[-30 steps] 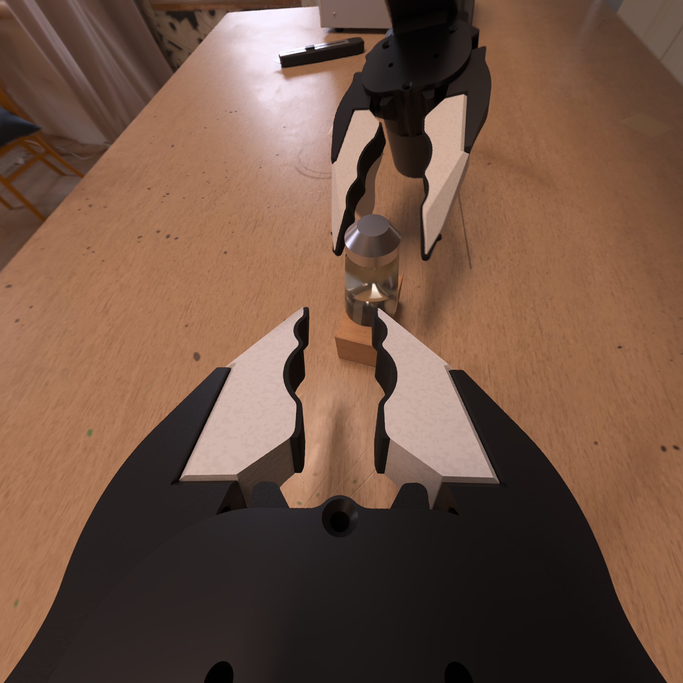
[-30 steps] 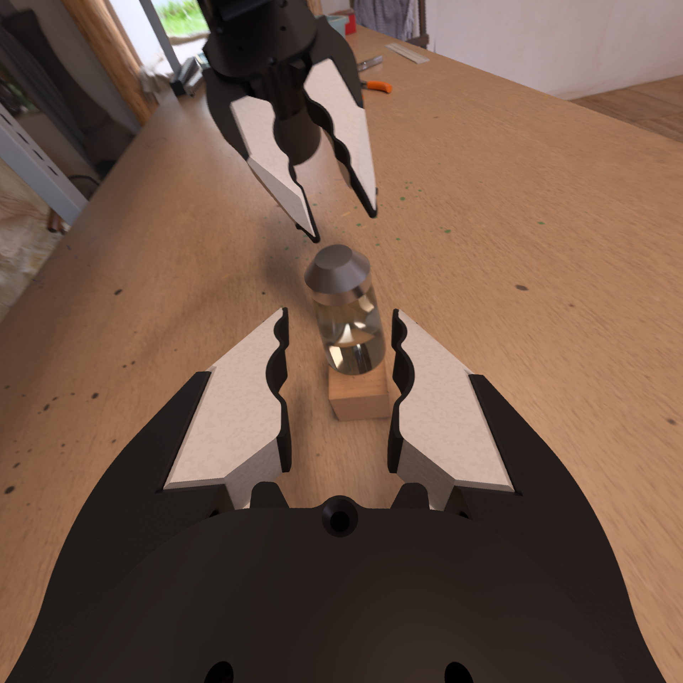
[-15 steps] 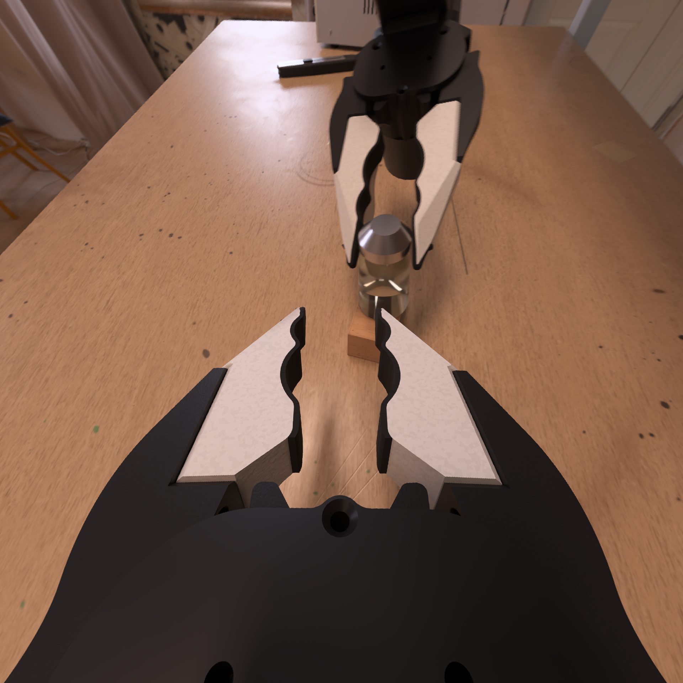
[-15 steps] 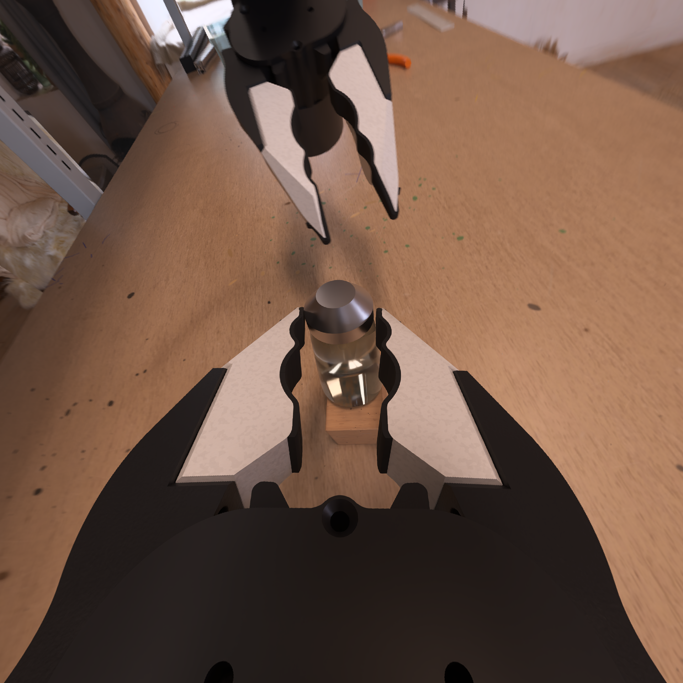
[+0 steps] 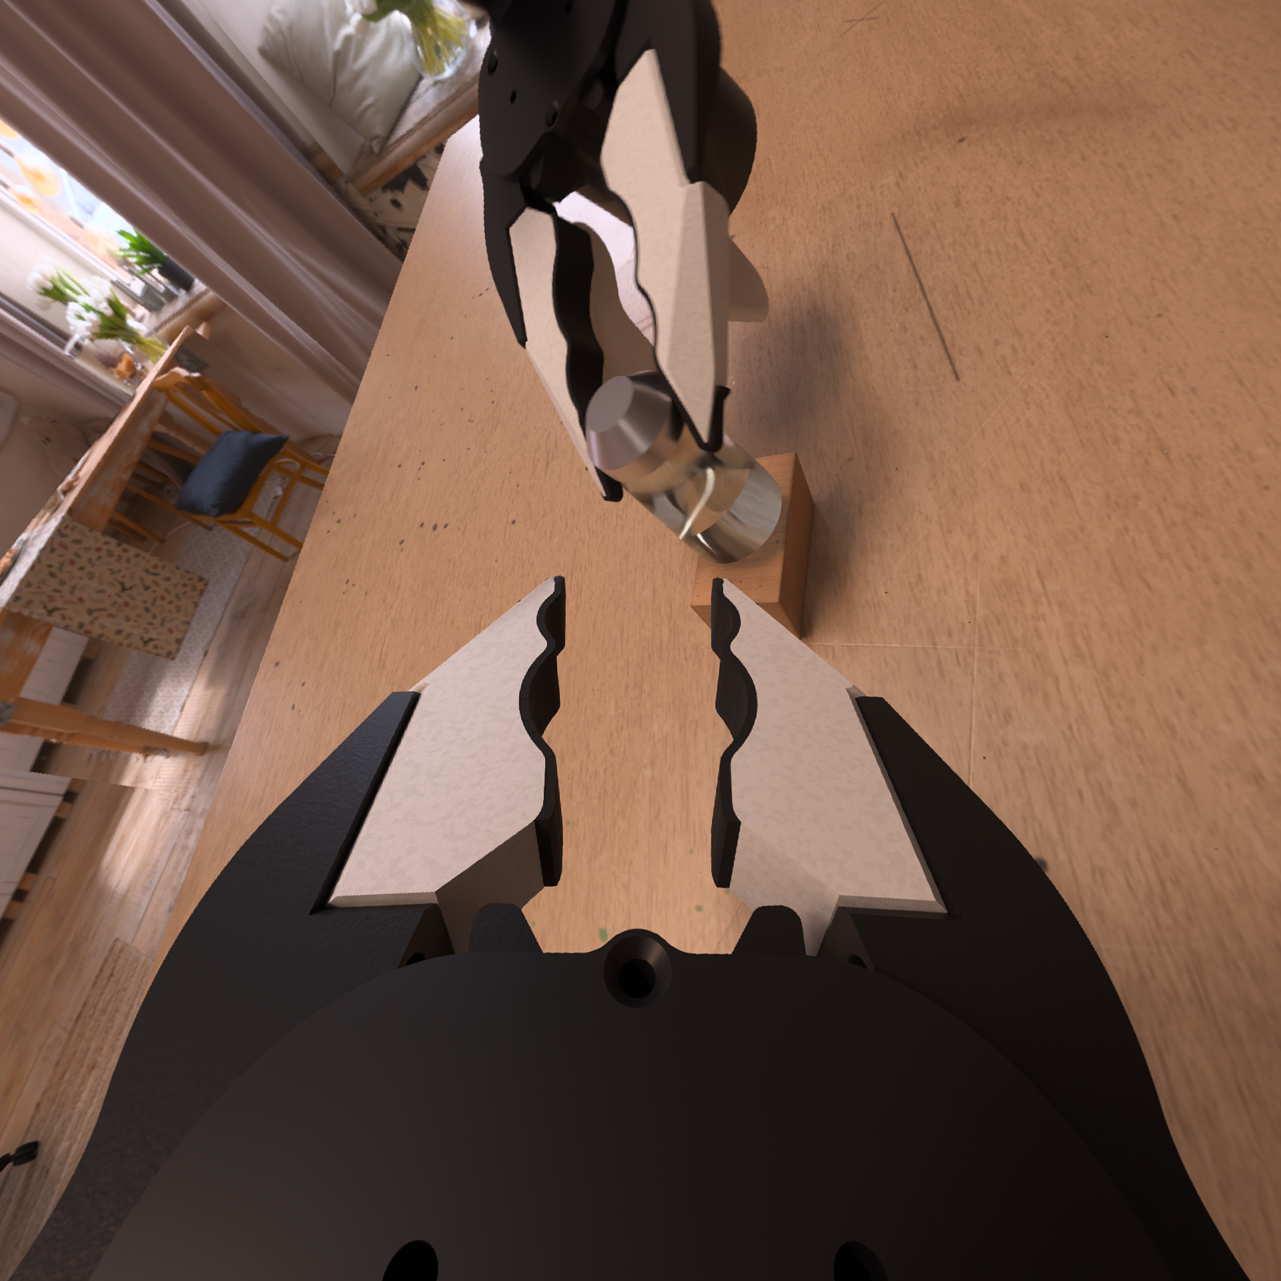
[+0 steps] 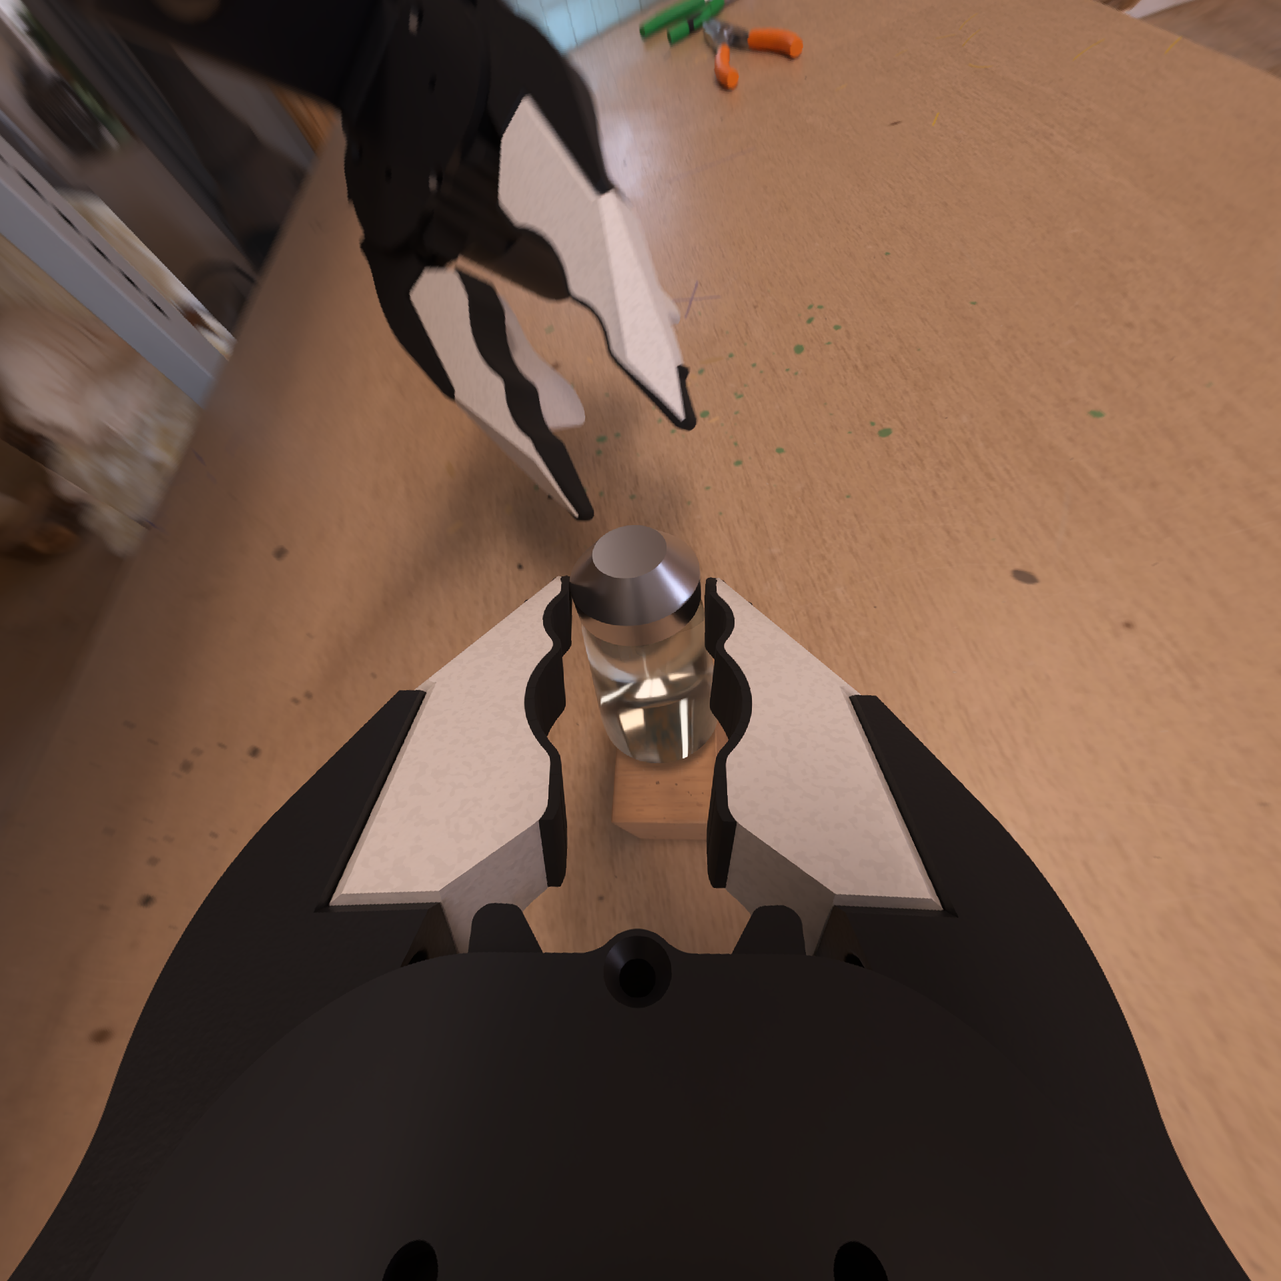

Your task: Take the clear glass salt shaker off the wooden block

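Note:
The clear glass salt shaker (image 6: pixel 648 665) with a metal cap stands on the small wooden block (image 6: pixel 658 804). My right gripper (image 6: pixel 638 589) has its fingers closed against both sides of the shaker, near the cap. I cannot tell whether the shaker's base still touches the block. In the left wrist view the shaker (image 5: pixel 683 478) sits over the block (image 5: pixel 769 547) with the right gripper (image 5: pixel 662 461) clamped on it. My left gripper (image 5: pixel 638 586) is open and empty, its right fingertip just short of the block. In the right wrist view it (image 6: pixel 634 468) hovers tilted beyond the shaker.
The wooden table (image 6: pixel 970 624) stretches all around. Orange-handled pliers (image 6: pixel 755 48) and green markers (image 6: pixel 679 17) lie far off on it. The table's edge runs along the left (image 5: pixel 333 527), with a chair and dark cushion (image 5: pixel 229 471) beyond.
My right gripper closed onto the shaker and still holds it. My left gripper has rolled sideways and swung towards the table's edge, still open.

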Motion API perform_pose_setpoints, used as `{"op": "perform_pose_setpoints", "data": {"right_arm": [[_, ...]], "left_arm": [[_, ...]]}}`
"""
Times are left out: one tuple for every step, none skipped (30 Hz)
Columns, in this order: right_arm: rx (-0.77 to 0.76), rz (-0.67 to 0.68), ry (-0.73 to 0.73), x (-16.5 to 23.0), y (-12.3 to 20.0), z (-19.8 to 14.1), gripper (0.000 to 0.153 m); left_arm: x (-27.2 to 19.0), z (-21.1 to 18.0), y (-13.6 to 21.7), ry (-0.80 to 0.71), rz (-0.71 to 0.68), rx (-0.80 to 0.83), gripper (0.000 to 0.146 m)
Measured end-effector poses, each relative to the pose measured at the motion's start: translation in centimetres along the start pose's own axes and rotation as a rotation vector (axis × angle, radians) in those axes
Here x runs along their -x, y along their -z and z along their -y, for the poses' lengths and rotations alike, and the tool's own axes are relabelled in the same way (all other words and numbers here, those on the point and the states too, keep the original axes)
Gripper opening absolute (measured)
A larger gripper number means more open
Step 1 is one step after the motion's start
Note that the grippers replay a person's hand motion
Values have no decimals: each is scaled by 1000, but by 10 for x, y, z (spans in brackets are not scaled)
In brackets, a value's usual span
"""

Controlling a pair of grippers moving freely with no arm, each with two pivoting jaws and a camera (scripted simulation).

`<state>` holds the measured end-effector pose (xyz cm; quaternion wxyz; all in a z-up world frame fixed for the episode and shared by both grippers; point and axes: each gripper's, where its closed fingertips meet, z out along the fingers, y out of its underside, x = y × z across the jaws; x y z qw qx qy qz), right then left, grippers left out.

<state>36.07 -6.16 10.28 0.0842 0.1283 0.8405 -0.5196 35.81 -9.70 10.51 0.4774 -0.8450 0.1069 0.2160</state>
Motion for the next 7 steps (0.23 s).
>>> {"op": "perform_pose_setpoints", "data": {"right_arm": [[25, -28, 47, 2, 0, -2, 38], [54, -54, 93, 4, 0, -4, 38], [82, -73, 134, 6, 0, -5, 38], [110, -93, 165, 7, 0, -6, 38], [142, -113, 187, 7, 1, -6, 38], [177, -134, 209, 6, 2, -7, 38], [212, -150, 224, 5, 3, -8, 38]], "left_arm": [[0, 0, 1, 0, -4, -1, 42], [0, 1, 1, -3, -8, -1, 42], [0, 1, 2, -8, -10, 0, 42], [1, 2, 2, -15, -10, 0, 42], [1, 2, 1, -23, -9, 3, 42], [1, 2, 1, -34, -8, 7, 42], [1, 2, 0, -47, -7, 12, 42]]}}
